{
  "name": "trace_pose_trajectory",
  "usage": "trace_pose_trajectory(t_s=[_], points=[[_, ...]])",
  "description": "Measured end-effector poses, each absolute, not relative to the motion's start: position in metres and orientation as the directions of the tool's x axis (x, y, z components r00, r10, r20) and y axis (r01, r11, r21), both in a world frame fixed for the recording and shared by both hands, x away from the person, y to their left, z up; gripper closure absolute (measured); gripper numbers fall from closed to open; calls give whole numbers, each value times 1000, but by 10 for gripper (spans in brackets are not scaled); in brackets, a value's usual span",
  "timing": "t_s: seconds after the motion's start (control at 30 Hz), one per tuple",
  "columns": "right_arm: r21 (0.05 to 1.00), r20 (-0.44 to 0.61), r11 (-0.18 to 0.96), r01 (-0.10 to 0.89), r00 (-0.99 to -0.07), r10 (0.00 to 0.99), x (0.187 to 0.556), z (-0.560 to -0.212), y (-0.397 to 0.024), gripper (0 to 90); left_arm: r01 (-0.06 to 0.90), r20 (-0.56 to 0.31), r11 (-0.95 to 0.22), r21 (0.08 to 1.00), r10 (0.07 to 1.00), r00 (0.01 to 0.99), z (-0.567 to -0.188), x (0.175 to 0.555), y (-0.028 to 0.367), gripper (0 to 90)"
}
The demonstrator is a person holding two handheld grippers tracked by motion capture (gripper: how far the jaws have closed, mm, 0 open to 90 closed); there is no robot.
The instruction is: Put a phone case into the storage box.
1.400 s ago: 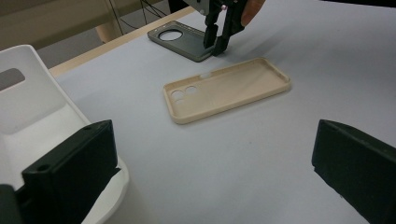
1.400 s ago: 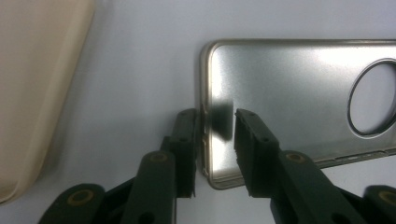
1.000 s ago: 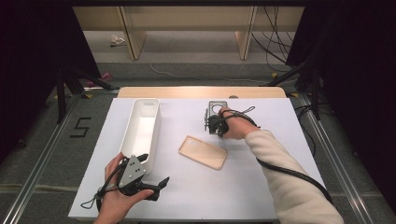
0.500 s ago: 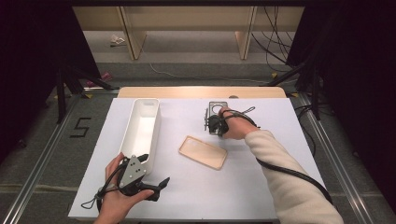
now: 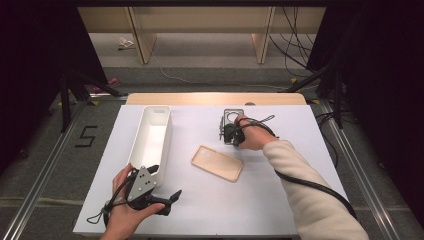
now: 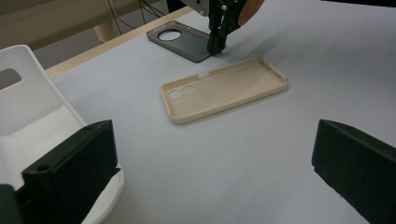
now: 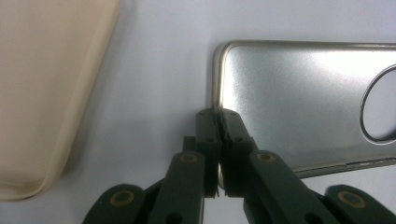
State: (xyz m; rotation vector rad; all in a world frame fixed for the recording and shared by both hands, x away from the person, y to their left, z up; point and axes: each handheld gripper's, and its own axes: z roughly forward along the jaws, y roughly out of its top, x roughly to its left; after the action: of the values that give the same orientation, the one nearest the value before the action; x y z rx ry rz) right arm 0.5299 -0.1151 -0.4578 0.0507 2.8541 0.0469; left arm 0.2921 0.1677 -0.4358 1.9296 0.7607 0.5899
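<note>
The grey phone case [image 7: 303,102] lies flat at the far part of the surface [image 5: 300,190], with its round camera hole turned away from the person. The right gripper [image 7: 217,122] stands over its near end. Its jaws have just been closing, and now they are pressed together on the thin rim of the case at this end, so the rim is pinched between them. I judge that the grasp is now made and the case is ready to be lifted; probably it will go to the white tray [image 5: 152,131], but this is only my guess.

Just beside it, nearer to the person, the beige phone case [image 5: 217,163] lies with its hollow side up, not touched by anything. The left gripper [image 6: 212,156] waits at the near end of the white tray with its jaws wide apart and nothing between them.

Compared with the earlier pictures, both hands and both cases are in the same places; only the right jaws are closer together.
</note>
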Motion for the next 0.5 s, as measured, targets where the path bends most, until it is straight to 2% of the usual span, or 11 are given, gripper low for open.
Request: trace_pose_trajectory(t_s=[0.1, 0.5], points=[[37, -288, 999, 24, -957, 33, 528, -455, -118, 884, 263, 84, -358, 896, 718, 691, -436, 292, 167, 0], [151, -309, 988, 37, -947, 83, 519, -440, -131, 891, 268, 85, -357, 895, 725, 683, -436, 294, 169, 0]])
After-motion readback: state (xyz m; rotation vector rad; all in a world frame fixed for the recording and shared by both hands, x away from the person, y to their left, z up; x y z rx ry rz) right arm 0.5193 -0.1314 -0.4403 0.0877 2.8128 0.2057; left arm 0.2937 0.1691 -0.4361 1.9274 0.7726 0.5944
